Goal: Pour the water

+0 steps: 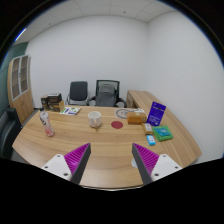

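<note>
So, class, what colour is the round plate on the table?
Pinkish red; the plate shows in the gripper view, beyond the open gripper.

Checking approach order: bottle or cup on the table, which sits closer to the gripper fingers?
The bottle, standing toward the left finger. The cup stands farther back near the table's middle. The gripper is open, holding nothing, with both vessels beyond its fingers.

On the table (100,140), the bottle (46,124) stands left of the cup (95,118), two chairs (92,94) behind.
</note>
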Demonstrator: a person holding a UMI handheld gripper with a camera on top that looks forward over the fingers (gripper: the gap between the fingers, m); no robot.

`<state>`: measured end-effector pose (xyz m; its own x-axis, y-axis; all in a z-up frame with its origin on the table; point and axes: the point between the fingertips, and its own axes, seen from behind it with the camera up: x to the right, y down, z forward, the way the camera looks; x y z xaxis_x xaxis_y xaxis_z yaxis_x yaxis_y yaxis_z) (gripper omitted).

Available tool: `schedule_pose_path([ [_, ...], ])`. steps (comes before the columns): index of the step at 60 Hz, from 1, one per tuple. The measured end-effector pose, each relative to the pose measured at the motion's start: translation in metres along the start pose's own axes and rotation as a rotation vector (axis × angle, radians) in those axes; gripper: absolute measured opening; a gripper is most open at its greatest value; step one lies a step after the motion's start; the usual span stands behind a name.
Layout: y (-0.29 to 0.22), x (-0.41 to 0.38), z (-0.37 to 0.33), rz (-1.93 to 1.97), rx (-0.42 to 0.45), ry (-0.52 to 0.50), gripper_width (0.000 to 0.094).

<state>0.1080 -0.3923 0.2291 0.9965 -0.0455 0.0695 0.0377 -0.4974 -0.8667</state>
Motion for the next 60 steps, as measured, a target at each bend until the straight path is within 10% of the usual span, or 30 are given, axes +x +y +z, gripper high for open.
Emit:
schedule_pose_path([
  [27,0.044,-0.157,0.046,-0.016,-0.07,-0.132,0.0857],
  [60,-0.008,-0.416,0.223,0.033,0.128,-0.167,0.0842],
])
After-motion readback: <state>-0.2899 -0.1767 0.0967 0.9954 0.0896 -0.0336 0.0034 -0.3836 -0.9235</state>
